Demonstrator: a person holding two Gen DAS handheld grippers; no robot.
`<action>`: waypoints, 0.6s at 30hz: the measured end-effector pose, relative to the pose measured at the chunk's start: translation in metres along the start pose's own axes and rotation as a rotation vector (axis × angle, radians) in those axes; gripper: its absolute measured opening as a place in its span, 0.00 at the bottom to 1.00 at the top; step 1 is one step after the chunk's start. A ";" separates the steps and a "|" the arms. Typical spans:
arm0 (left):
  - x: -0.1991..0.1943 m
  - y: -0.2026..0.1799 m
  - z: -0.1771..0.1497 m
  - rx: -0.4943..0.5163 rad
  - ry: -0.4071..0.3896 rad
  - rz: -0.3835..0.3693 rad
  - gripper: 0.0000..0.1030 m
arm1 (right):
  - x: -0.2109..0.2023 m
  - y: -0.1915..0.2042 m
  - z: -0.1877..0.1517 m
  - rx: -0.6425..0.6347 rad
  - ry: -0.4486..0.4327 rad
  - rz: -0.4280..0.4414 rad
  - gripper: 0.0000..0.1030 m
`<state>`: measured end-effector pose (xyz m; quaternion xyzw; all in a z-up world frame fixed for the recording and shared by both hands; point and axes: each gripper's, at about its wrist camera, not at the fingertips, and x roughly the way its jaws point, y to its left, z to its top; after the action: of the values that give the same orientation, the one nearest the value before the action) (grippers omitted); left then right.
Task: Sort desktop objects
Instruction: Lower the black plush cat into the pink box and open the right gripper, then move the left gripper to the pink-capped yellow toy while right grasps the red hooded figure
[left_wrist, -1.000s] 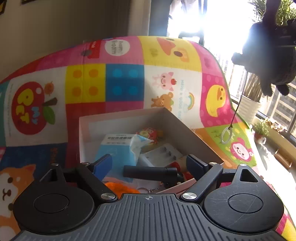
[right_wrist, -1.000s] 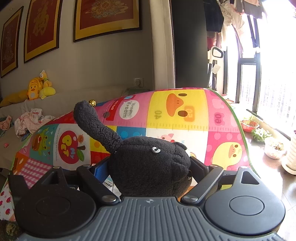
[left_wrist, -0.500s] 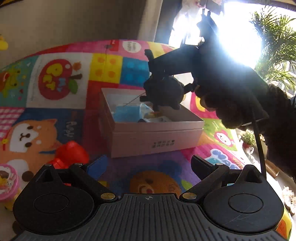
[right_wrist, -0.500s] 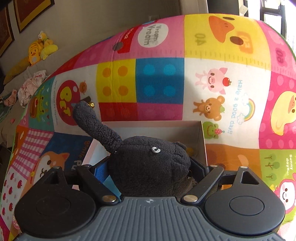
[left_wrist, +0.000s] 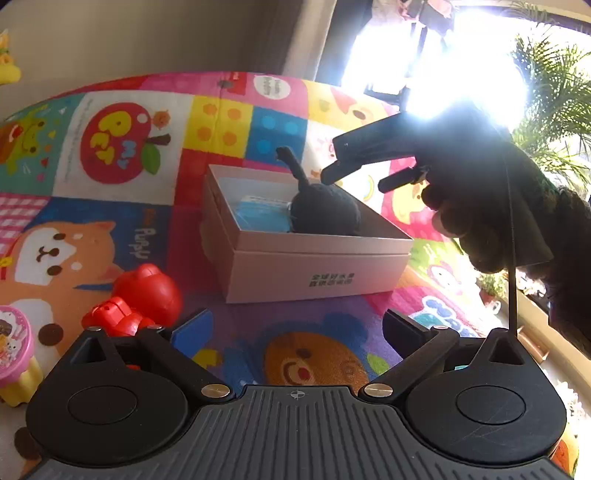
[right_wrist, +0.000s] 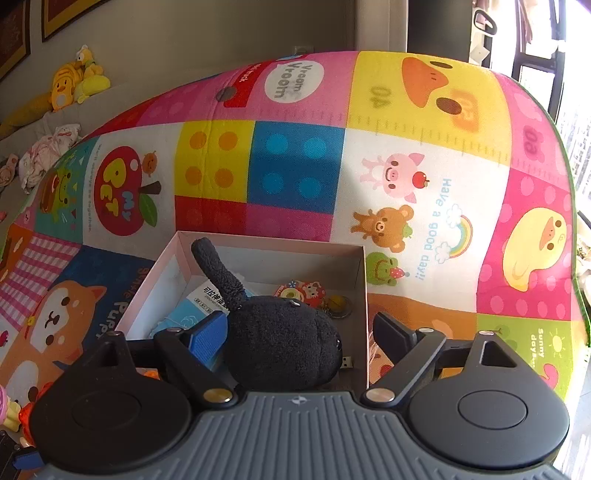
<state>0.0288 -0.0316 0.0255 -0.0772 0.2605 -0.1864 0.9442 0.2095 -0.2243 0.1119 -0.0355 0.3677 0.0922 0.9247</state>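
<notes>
Right wrist view: I see the black plush toy (right_wrist: 280, 339) lying inside the open pink box (right_wrist: 364, 288), body low against the near wall and its long tail tilted up toward the far left corner. It rests partly on a blue packet (right_wrist: 184, 314); a red-and-yellow charm (right_wrist: 303, 291) lies just behind it on the box floor. The right gripper (right_wrist: 299, 332) straddles the toy. Its jaws have just been closing, yet they stand spread: the blue left pad sits at the toy's flank, and I cannot tell whether it touches, while the right finger is clear of the toy with a visible gap. I read no grip on the toy. Left wrist view confirms this: the toy sits in the box with the right gripper's fingers just above and beside it, carried by a hand (left_wrist: 465, 221) in strong backlight. The left gripper (left_wrist: 295, 330) hovers over the printed play mat (left_wrist: 110, 206) in front of the box; its jaws have just been opening and stand wide apart with nothing between them. A red toy (left_wrist: 140, 299) lies just beside its left finger, and a pink cupcake-shaped toy (left_wrist: 14, 350) stands at the left edge.
</notes>
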 end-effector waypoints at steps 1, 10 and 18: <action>0.000 0.000 0.000 0.001 0.000 0.004 0.98 | 0.006 0.003 0.001 0.004 0.008 -0.016 0.71; 0.002 0.010 -0.001 -0.035 -0.004 0.069 0.98 | 0.086 0.005 0.025 0.086 0.125 -0.077 0.50; -0.002 0.014 0.000 -0.058 -0.030 0.037 0.99 | 0.027 -0.017 0.014 0.157 0.027 -0.003 0.54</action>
<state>0.0312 -0.0179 0.0227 -0.1023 0.2528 -0.1600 0.9487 0.2416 -0.2357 0.1039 0.0351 0.3862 0.0612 0.9197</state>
